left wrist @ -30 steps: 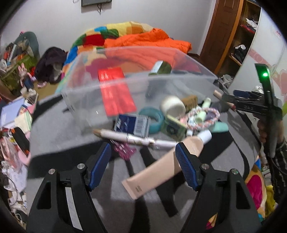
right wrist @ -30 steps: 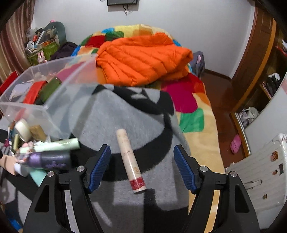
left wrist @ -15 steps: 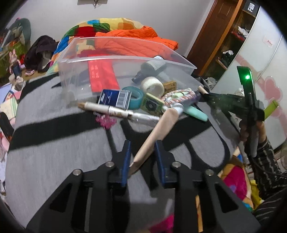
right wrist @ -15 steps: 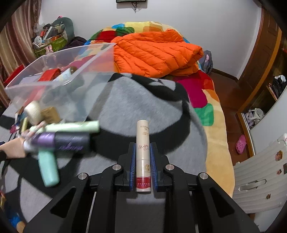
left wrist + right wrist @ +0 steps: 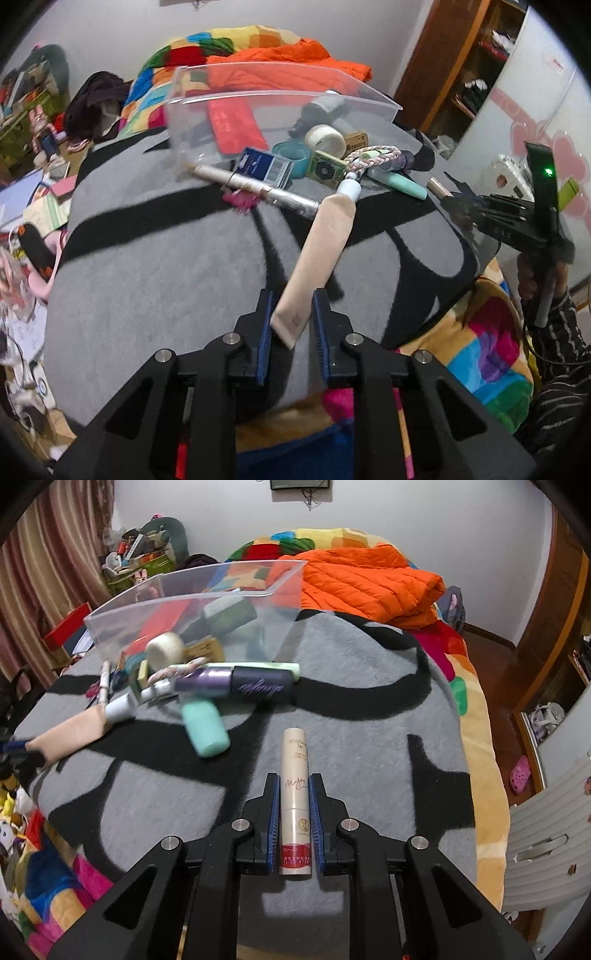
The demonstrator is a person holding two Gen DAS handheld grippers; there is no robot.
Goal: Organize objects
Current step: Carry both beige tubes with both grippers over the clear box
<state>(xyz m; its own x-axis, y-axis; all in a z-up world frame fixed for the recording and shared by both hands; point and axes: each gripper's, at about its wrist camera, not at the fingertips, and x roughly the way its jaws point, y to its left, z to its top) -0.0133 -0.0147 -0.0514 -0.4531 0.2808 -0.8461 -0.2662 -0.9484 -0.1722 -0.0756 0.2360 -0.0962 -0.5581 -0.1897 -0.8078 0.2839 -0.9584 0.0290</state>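
— Left wrist view first: what do we see between our fingers?

— We see our left gripper (image 5: 292, 325) with its jaws having just closed onto the flat crimped end of one beige squeeze tube (image 5: 321, 258). The blue pads press on both sides of it. The tube slants away from us, its pale cap (image 5: 349, 188) towards the pile.

— And our other hand?

— From the right wrist view, our right gripper (image 5: 294, 812) is clamped on one cream lip balm stick (image 5: 294, 797) with a red band at its near end. It points straight ahead between the two pads, above the grey and black blanket (image 5: 351, 709).

— What do we count in the pile?

— One clear plastic bin (image 5: 280, 92) lies tipped on the blanket, mouth towards us. Inside it we see one red flat pack (image 5: 236, 125) and one dark bottle (image 5: 317, 110). At its mouth lie one roll of white tape (image 5: 325, 138), one teal ring (image 5: 291, 157), one blue box with a barcode (image 5: 264, 168), one braided hair tie (image 5: 373, 157), one mint green tube (image 5: 397, 182), one long slim silver-and-cream tube (image 5: 255, 184) and one purple tube with a dark cap (image 5: 236, 681). Some smaller items are too jumbled for us to count.

— Anything further back?

— One orange quilted jacket (image 5: 362, 579) lies on a patchwork bedspread (image 5: 476, 716).
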